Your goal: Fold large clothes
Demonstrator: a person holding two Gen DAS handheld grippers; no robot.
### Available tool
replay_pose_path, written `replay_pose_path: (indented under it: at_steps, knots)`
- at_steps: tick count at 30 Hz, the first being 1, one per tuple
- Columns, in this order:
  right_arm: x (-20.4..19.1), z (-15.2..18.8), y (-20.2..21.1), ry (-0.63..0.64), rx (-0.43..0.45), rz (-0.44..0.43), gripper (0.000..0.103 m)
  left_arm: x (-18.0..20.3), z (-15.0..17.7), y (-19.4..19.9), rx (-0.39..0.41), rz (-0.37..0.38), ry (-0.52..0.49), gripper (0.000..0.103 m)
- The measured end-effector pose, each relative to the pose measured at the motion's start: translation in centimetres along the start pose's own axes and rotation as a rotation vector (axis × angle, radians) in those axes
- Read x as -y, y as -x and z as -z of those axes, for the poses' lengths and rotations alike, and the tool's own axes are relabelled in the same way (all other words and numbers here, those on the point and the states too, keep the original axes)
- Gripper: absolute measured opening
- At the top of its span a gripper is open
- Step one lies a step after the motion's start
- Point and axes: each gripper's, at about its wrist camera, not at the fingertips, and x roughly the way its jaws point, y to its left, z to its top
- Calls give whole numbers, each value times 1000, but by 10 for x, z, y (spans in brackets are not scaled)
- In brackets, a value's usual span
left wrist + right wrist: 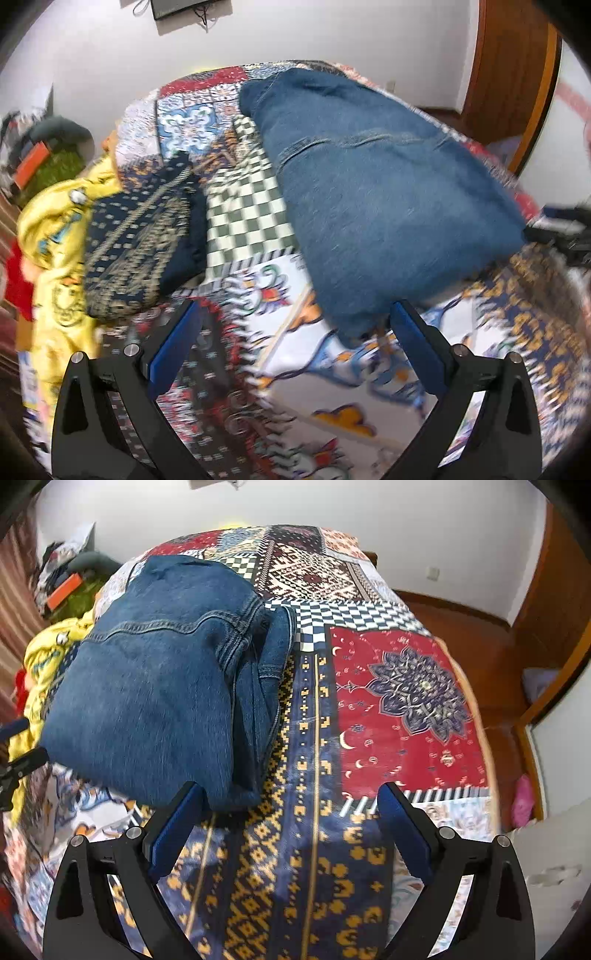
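A folded pair of blue jeans (373, 192) lies on the patterned bedspread (325, 398); it also shows in the right wrist view (159, 686) with the waistband and pocket seam on top. My left gripper (295, 321) is open and empty, just in front of the near edge of the jeans. My right gripper (291, 805) is open and empty, its left finger (177, 823) close to the near right corner of the jeans. The right gripper shows at the right edge of the left wrist view (565, 229).
A dark patterned garment (144, 236) and a yellow garment (55, 236) lie on the bed to the left of the jeans. The bed's right edge (491, 760) drops to a wooden floor (480, 642). A wall stands behind the bed.
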Motion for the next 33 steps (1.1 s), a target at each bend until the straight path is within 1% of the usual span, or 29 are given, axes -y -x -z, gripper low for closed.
replay_pose_path:
  at_steps: [2, 5, 7, 9, 12, 16, 19, 22, 25, 27, 28, 30, 33]
  knots:
    - [-2, -2, 6, 22, 2, 4, 94, -4, 0, 4, 10, -17, -15, 102]
    - [-4, -9, 16, 30, 32, -19, 94, -14, -7, 14, 43, -20, -1, 102]
    - [-5, -17, 22, 25, 57, -54, 94, -21, -17, 20, 70, -12, 22, 102]
    - [-7, -27, 24, 8, 80, -101, 94, -29, -30, 24, 95, 13, 49, 102]
    - [-11, -41, 17, -21, 86, -174, 94, -37, -51, 18, 103, 53, 82, 102]
    - [-11, -54, -10, -85, 32, -270, 94, -42, -71, -6, 56, 157, 139, 102]
    - [-5, -59, -37, -133, -27, -305, 94, -45, -80, -38, -19, 262, 191, 102]
    - [4, -62, -65, -182, -92, -331, 94, -45, -85, -65, -70, 349, 232, 102]
    - [14, -66, -85, -227, -130, -408, 94, -47, -91, -90, -108, 457, 286, 102]
    - [19, -70, -95, -251, -148, -460, 94, -50, -95, -105, -129, 515, 332, 102]
    - [22, -73, -99, -257, -152, -480, 94, -52, -97, -113, -141, 537, 357, 102]
    - [25, -78, -109, -279, -161, -526, 94, -52, -101, -128, -173, 554, 393, 102]
    - [27, -82, -116, -303, -170, -579, 94, -51, -103, -144, -203, 625, 431, 102]
